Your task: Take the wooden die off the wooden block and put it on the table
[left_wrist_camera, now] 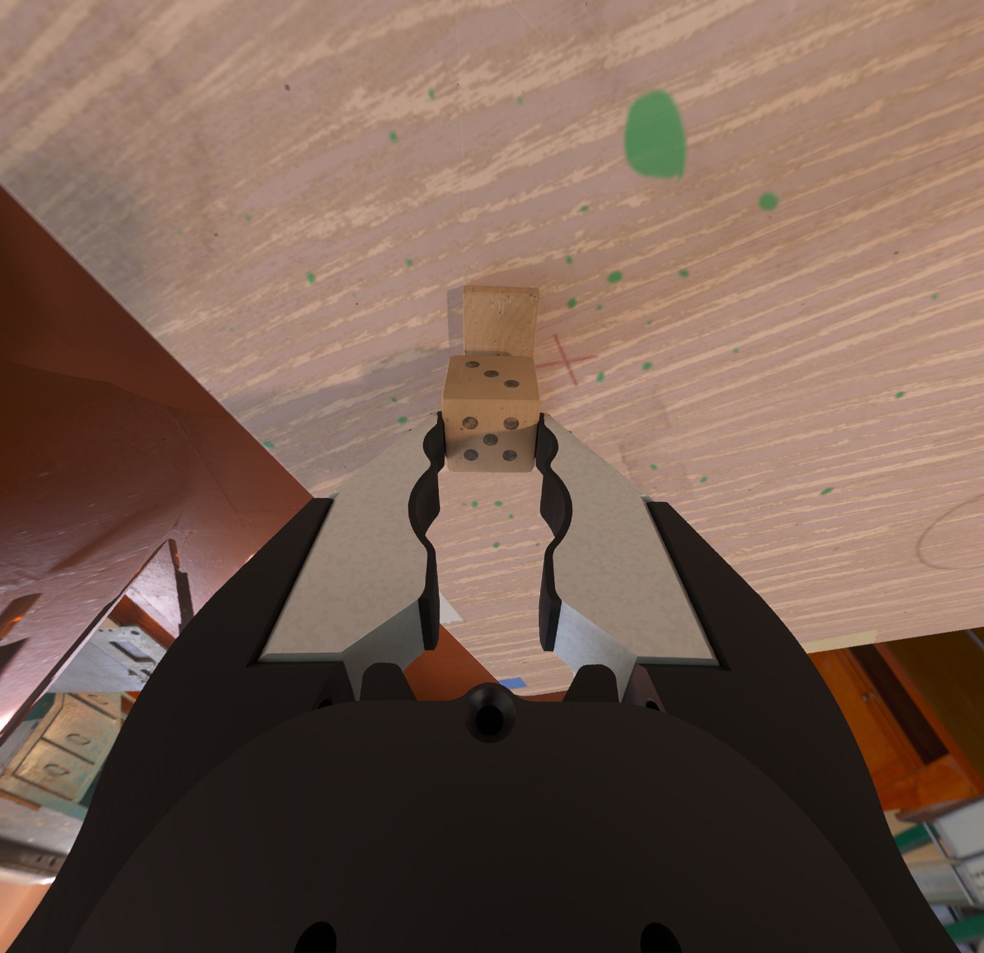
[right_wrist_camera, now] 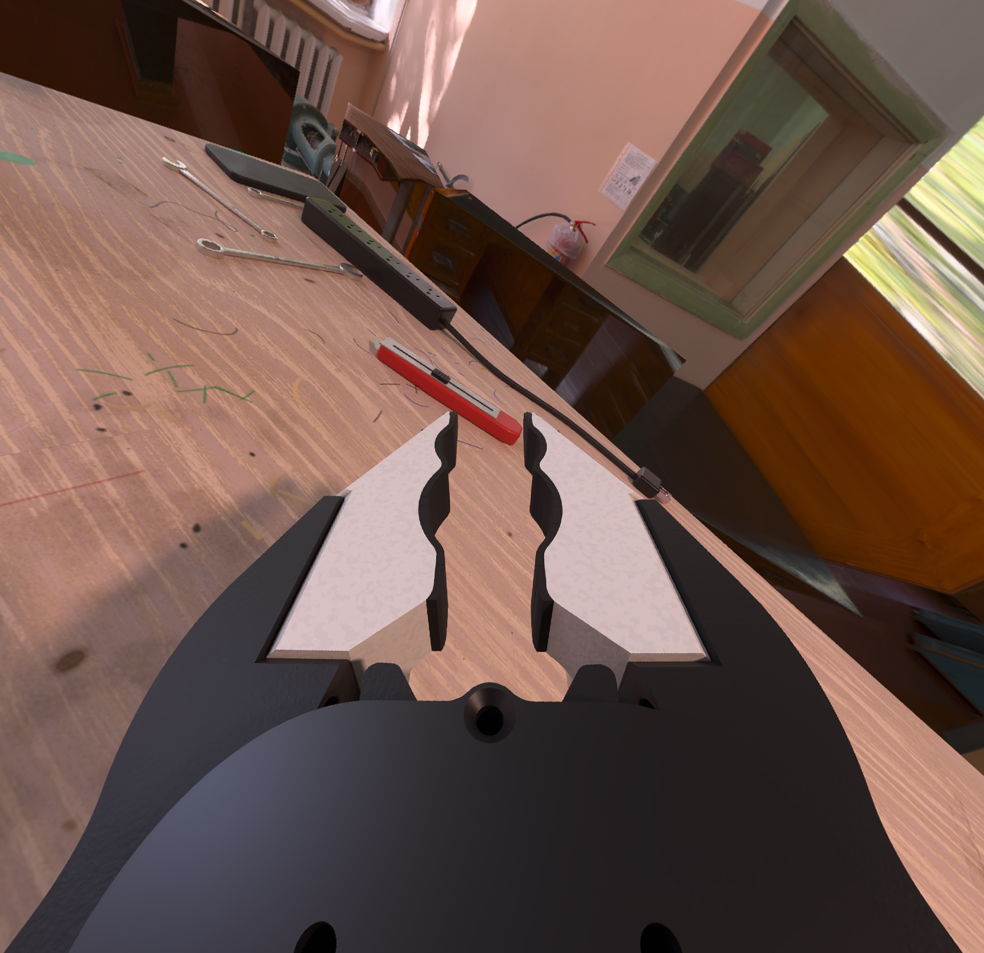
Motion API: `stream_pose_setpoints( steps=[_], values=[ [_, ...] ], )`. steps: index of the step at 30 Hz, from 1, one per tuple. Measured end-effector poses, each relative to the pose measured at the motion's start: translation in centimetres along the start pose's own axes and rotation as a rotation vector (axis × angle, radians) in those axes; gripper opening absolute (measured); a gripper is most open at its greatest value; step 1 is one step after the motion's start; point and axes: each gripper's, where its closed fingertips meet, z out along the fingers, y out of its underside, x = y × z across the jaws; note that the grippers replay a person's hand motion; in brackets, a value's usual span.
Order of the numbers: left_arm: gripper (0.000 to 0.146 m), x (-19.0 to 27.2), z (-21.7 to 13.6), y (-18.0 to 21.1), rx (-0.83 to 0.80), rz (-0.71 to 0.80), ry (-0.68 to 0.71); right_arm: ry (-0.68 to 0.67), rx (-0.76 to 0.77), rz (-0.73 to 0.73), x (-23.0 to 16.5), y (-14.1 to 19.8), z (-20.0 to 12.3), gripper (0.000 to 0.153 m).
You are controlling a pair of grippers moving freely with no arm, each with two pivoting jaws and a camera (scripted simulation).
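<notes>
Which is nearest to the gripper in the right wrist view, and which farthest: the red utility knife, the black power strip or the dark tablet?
From the right gripper:
1. Red utility knife, on the table just beyond the fingertips.
2. Black power strip, farther up along the table's right edge.
3. Dark tablet, farthest, lying flat at the far end near the wrenches.

Left tongs (left_wrist_camera: 490, 440) are hanging over open counter (left_wrist_camera: 745, 395), only the block (left_wrist_camera: 500, 320) standing just behind. Right tongs (right_wrist_camera: 490, 432) are facing a knife (right_wrist_camera: 447, 387), cable (right_wrist_camera: 532, 395) and power strip (right_wrist_camera: 372, 259); counter to their left is lying bare.
</notes>
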Motion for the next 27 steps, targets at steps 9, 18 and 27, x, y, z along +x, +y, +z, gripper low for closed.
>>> stream_pose_setpoints(
  steps=[9, 18, 27],
  values=[
    [0.034, 7.2, -11.2, -3.5, 0.5, 0.08, 0.096, 0.012, -0.007, -0.011, 0.3, 0.1, 0.0, 0.024],
    [0.034, 32.9, -10.6, -5.6, 0.481, 0.892, 0.322, 0.03, 0.002, -0.026, 0.9, -0.1, -0.5, 0.024],
    [0.034, 38.3, -2.3, -6.9, 0.312, 1.05, 0.187, 0.018, 0.006, -0.051, 0.7, -0.3, -0.8, 0.024]
  ],
)
